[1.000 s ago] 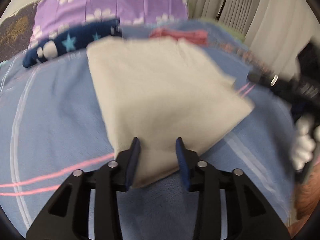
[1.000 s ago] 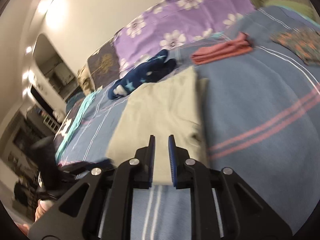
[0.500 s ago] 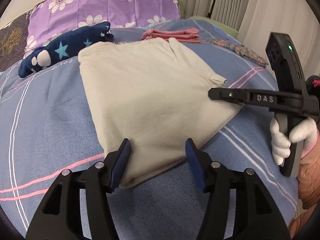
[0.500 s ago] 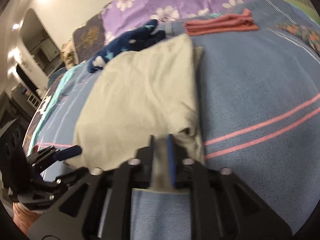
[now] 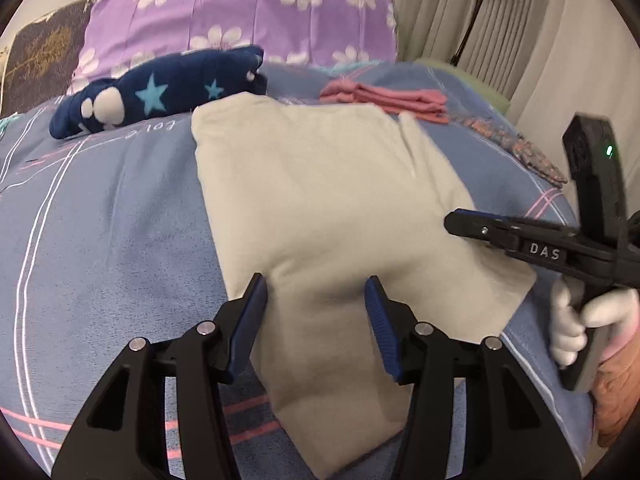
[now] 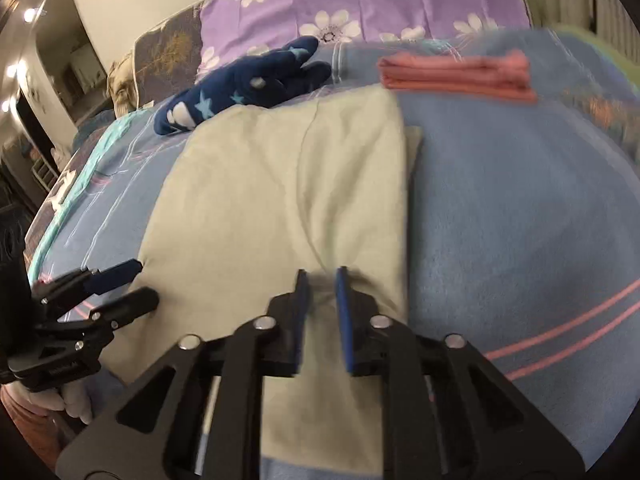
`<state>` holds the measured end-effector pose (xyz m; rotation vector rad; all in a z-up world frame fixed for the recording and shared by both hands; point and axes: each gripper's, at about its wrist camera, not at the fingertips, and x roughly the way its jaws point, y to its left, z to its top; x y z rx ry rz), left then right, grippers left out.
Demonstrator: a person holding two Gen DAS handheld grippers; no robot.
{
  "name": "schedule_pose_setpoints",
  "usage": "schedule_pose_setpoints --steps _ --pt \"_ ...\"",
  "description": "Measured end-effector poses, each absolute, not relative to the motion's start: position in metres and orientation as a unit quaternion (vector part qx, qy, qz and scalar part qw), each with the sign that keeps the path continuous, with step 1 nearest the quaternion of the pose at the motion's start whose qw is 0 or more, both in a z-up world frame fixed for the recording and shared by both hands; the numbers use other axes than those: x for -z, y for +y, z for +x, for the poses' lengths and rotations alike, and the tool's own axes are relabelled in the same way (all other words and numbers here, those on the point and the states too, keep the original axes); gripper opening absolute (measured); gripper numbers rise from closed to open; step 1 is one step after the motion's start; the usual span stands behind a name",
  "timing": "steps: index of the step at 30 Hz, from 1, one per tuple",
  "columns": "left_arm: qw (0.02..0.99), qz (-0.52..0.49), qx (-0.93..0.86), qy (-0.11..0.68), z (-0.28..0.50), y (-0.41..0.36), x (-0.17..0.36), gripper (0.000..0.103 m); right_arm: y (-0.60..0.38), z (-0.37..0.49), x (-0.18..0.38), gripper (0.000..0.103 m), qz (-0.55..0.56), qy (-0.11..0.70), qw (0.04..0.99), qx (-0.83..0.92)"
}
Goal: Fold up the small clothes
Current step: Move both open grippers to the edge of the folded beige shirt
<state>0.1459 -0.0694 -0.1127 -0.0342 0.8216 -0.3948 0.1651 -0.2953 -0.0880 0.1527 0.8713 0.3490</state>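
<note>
Since the frame half a second ago, the left gripper (image 5: 316, 312) is spreading its jaws wider over the near edge of the beige garment (image 5: 320, 208), and the right gripper (image 6: 320, 304) is parting its jaws from nearly closed to a narrow gap. The right wrist view is steadier now, with the garment lying flatter.

The garment is lying on the bed (image 5: 112, 240), folded into a long panel, its far end near the navy star cloth (image 5: 160, 92) and the pink folded stack (image 5: 384, 98). A second layer is showing along its right side in the right wrist view.

The step in hand appears to be the release after a lengthwise fold. The left gripper is open and holding nothing; fabric lies between its fingers but is not pinched. The right gripper is slightly open, with a small ridge of fabric between its fingers; whether the pads are touching it cannot be told.

The next move is probably calling for a re-grip of both near corners, then a lift and carry toward the far end to halve the panel. Both layers need catching together, or the lower one is likely to slip out.
</note>
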Motion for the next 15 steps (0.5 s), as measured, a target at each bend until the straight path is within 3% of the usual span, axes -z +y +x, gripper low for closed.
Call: schedule_pose_setpoints --steps 7,12,15 --pt "0.898 -0.056 0.190 0.393 0.167 -0.045 0.092 0.058 -0.303 0.156 0.087 0.012 0.070 0.418 0.886 -0.187" --pt "0.891 -0.111 0.161 0.410 0.238 -0.017 0.092 0.057 -0.304 0.162 0.088 0.013 0.087 0.412 0.885 -0.198" --pt "0.891 -0.084 0.137 0.425 0.284 -0.023 0.099 0.023 -0.304 0.161 0.088 0.014 0.086 0.408 0.887 -0.198"
